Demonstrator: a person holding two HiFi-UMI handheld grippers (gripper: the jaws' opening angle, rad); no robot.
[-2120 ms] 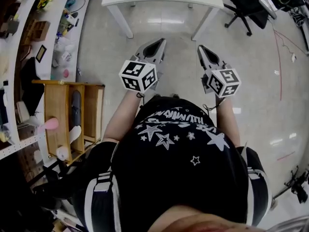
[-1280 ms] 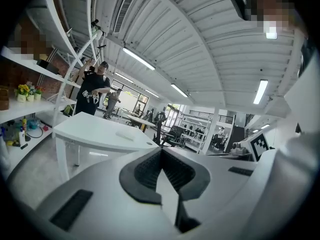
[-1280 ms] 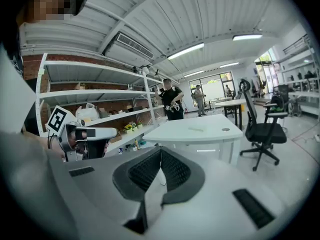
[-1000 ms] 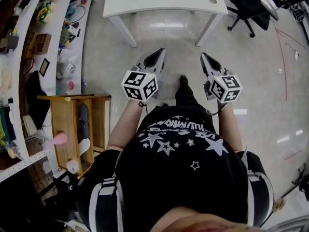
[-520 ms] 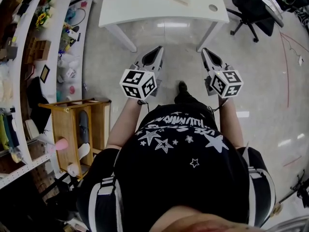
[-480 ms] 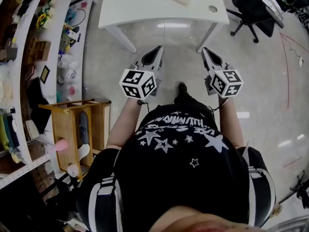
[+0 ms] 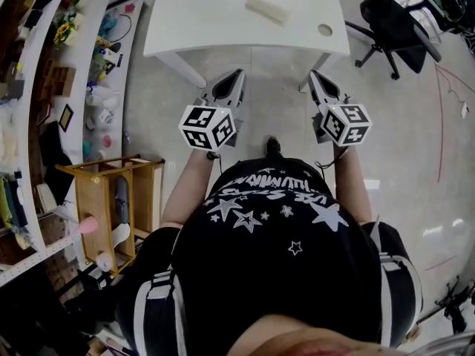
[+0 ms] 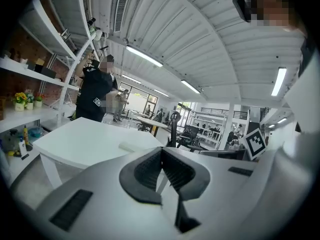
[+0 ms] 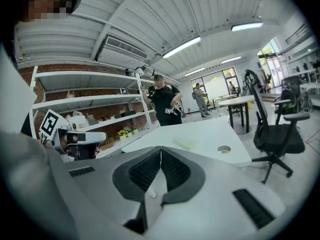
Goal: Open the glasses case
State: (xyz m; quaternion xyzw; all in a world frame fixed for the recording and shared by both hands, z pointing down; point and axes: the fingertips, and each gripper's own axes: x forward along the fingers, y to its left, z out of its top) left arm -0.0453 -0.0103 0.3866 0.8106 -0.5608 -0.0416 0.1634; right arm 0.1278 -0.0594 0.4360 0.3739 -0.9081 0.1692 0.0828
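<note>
**Both grippers shut and empty, case lying on the table**

A pale grey floor (image 7: 274, 102) is seen from above, and a white table (image 7: 208, 13) stands on it at the top of the head view. Along the left edge, white shelves (image 7: 44, 87) are filled with small items too small to be told apart. Most of the lower frame is taken up by the person (image 7: 274, 258), who is dressed in a black shirt printed with stars. A black chair (image 7: 397, 24) is placed to the right of the table, and a wooden rack (image 7: 93, 191) stands beside the shelves.

The left gripper (image 7: 238, 73) and the right gripper (image 7: 312, 74) are held out side by side over the floor, well apart from each other and pointed at the near edge of the table. In each gripper view the ribbed pads are seen pressed together at the tip, with nothing caught between them. Neither gripper is touching the table.

The case (image 7: 266, 10), a pale oblong, is laid at a slant on the far half of the table, closed, well apart from both grippers. A round hole (image 7: 324, 30) is cut in the tabletop near its right corner, to the right of the case.
</note>
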